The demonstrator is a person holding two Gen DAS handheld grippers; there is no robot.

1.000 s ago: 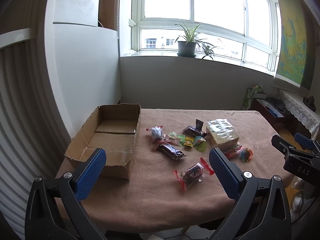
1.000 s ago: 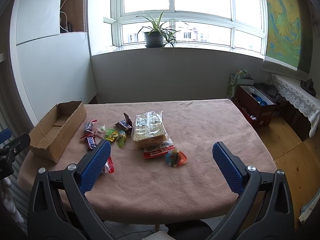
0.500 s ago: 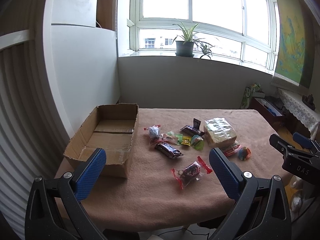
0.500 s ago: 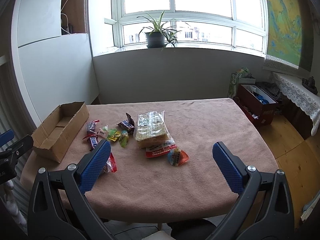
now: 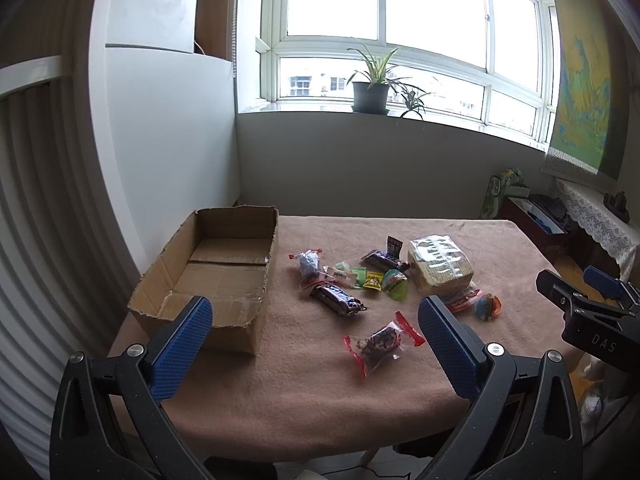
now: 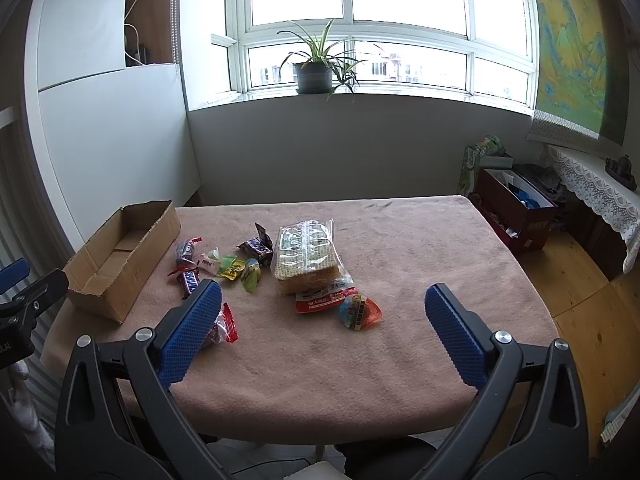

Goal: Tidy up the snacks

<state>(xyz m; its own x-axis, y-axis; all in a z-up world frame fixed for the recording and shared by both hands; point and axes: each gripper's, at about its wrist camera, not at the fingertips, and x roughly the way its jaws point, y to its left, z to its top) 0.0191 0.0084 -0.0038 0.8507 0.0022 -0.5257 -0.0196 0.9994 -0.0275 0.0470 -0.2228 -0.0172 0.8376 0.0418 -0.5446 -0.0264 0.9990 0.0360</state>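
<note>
Table [image 5: 320, 392] is sitting under a pink-brown cloth, taking up most of both views. Box [image 5: 224, 264], open cardboard, is lying at the table's left edge with nothing showing inside. Left gripper [image 5: 316, 340] is hovering over the near edge, jaws spread wide, pinching nothing. Right gripper [image 6: 324, 328] is hovering likewise over the near edge, jaws spread wide, gripping nothing; its tip is also showing at the right edge of the left view.

Snacks are lying loose mid-table, right of the box, none in it. Cracker pack [image 6: 306, 256], clear wrap, is the biggest, sitting on top of a red-white packet [image 6: 324, 300]. Round orange pouch [image 6: 358, 312] is lying just beside that packet. Red-ended clear bag [image 5: 382, 342] is lying nearest the left gripper, apart from the rest. Dark bar [image 5: 338, 300] is lying between bag and cluster. Second dark bar [image 5: 384, 260] is touching the cracker pack's left side. Green pouch [image 5: 394, 284], yellow candy [image 5: 372, 280], white candy [image 5: 340, 276] and a blue-grey wrapped sweet [image 5: 308, 264] are clustering in a row toward the box.
</note>
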